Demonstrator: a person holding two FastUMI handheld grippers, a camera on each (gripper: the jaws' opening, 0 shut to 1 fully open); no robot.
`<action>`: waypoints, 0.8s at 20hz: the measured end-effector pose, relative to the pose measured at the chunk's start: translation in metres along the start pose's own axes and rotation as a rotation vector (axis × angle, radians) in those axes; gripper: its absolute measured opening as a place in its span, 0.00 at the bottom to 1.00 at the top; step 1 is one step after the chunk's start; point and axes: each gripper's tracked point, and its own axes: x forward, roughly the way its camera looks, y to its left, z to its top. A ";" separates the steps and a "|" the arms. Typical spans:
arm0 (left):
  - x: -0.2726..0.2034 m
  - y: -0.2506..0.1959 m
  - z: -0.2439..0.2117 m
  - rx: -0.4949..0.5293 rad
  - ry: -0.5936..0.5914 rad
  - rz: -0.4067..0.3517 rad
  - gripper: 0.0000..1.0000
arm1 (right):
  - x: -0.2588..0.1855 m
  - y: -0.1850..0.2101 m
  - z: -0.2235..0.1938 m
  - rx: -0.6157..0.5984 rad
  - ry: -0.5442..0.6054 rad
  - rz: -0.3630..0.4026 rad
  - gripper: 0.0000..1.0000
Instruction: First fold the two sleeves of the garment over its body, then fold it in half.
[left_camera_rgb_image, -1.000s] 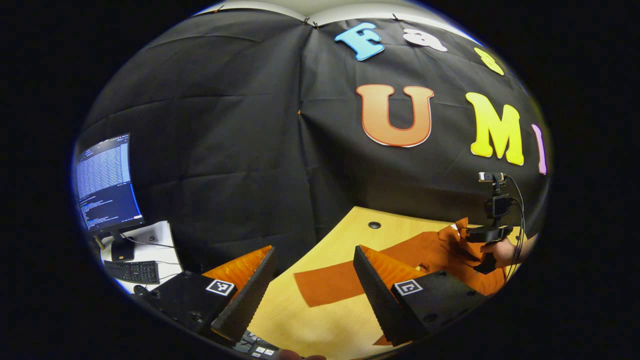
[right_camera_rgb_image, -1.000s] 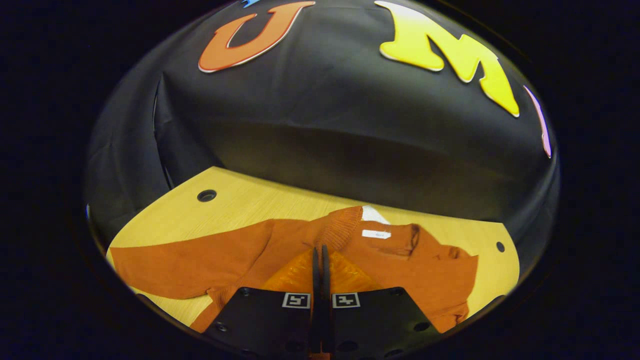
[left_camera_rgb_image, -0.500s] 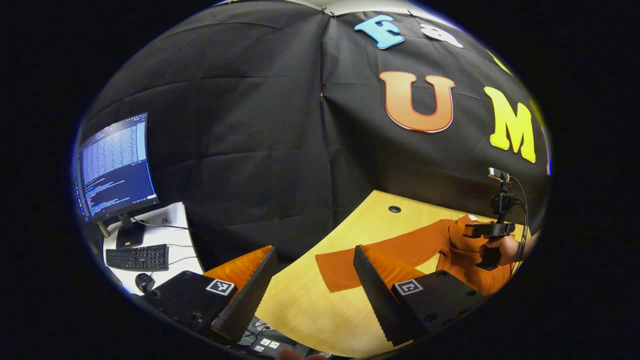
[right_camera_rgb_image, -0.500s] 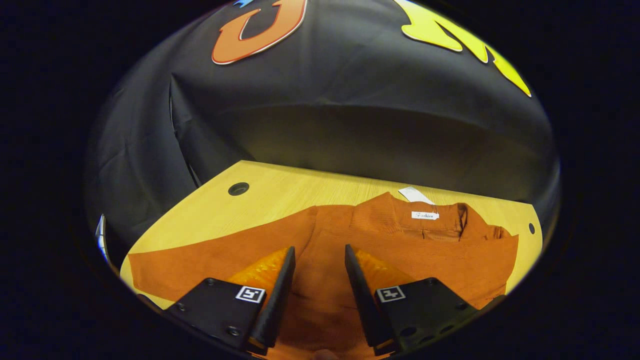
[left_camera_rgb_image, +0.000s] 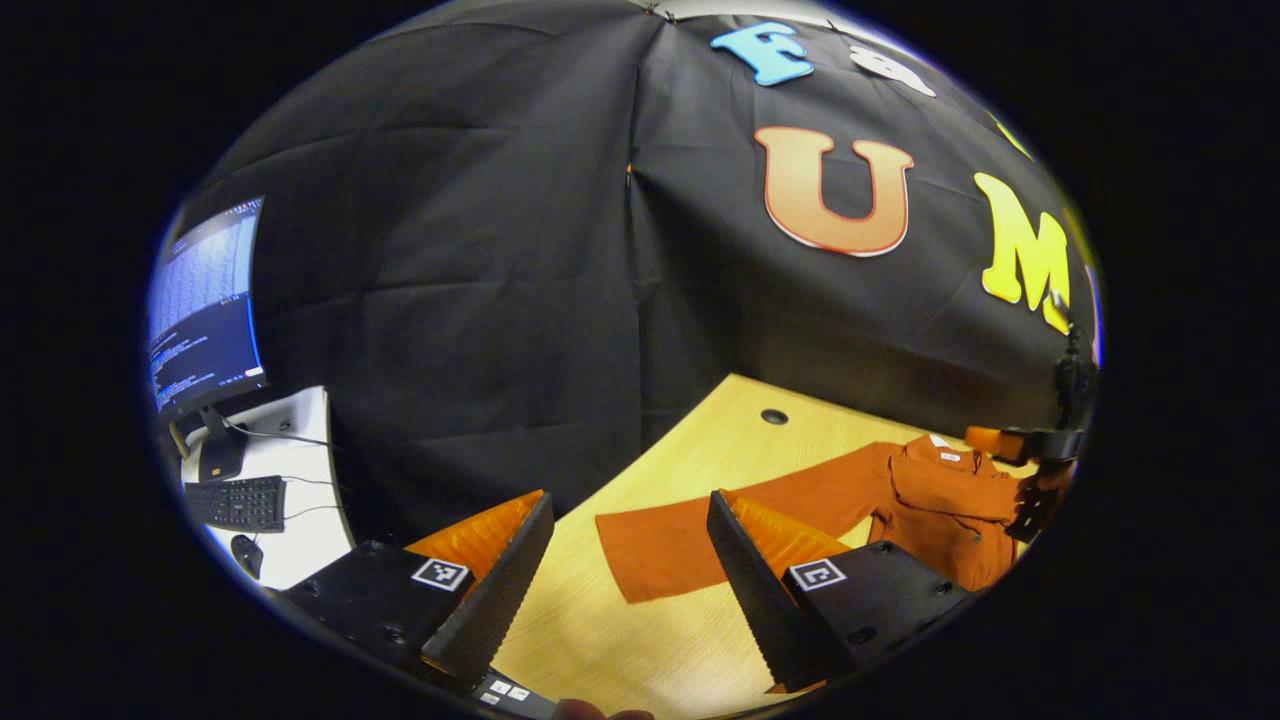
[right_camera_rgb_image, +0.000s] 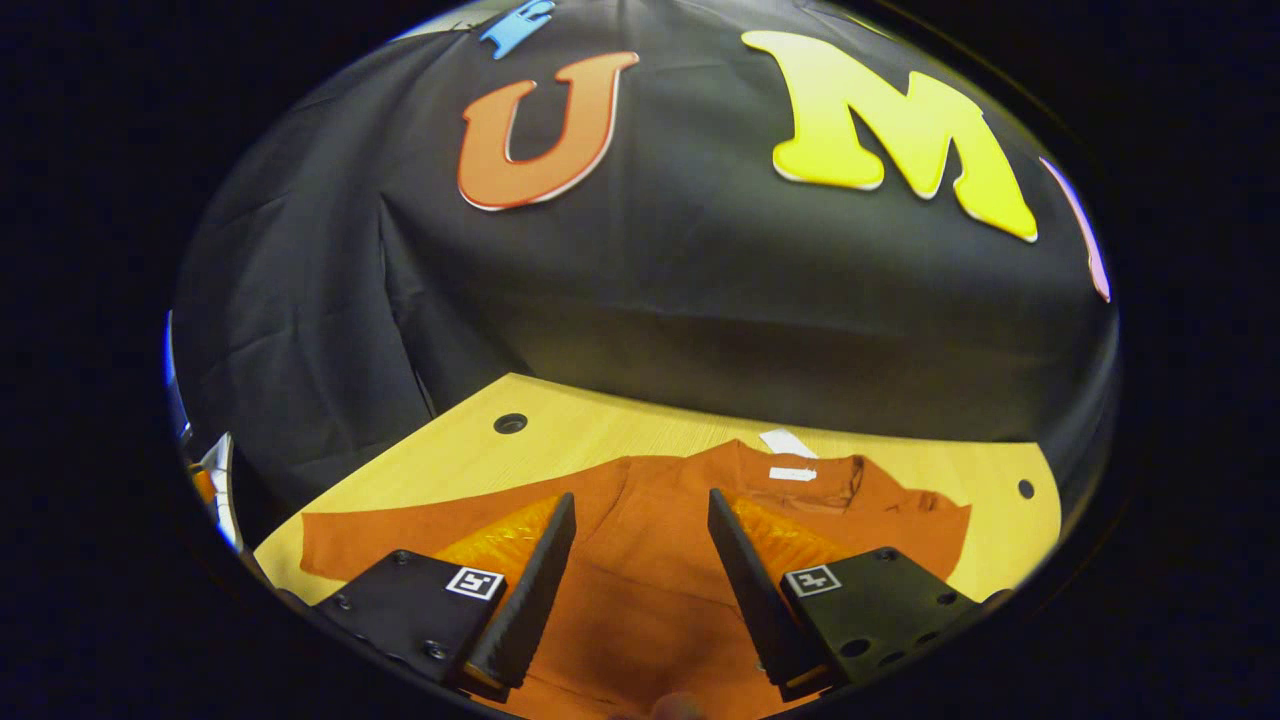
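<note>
**Both grippers open over the garment**

In the left gripper view the left gripper (left_camera_rgb_image: 630, 560) sits at the bottom, jaws wide apart with nothing between them, over the table (left_camera_rgb_image: 690, 440). The garment (left_camera_rgb_image: 930, 490) lies flat at lower right, one sleeve (left_camera_rgb_image: 720, 520) stretched toward centre. A monitor (left_camera_rgb_image: 200, 305) and keyboard (left_camera_rgb_image: 235, 502) stand at far left.

In the right gripper view the right gripper (right_camera_rgb_image: 640, 570) is at bottom centre, jaws parted and empty, above the garment's body (right_camera_rgb_image: 650, 570). The collar (right_camera_rgb_image: 800, 470) lies centre-right.
</note>
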 end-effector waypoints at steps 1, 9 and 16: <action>0.008 0.000 -0.009 -0.002 0.025 -0.005 1.00 | -0.018 -0.002 0.000 -0.017 -0.012 0.006 0.87; 0.055 -0.007 -0.054 -0.002 0.144 -0.019 1.00 | -0.136 -0.064 0.000 -0.042 -0.067 -0.081 0.86; 0.094 -0.002 -0.096 0.020 0.239 0.035 1.00 | -0.187 -0.110 -0.008 -0.053 -0.069 -0.205 0.86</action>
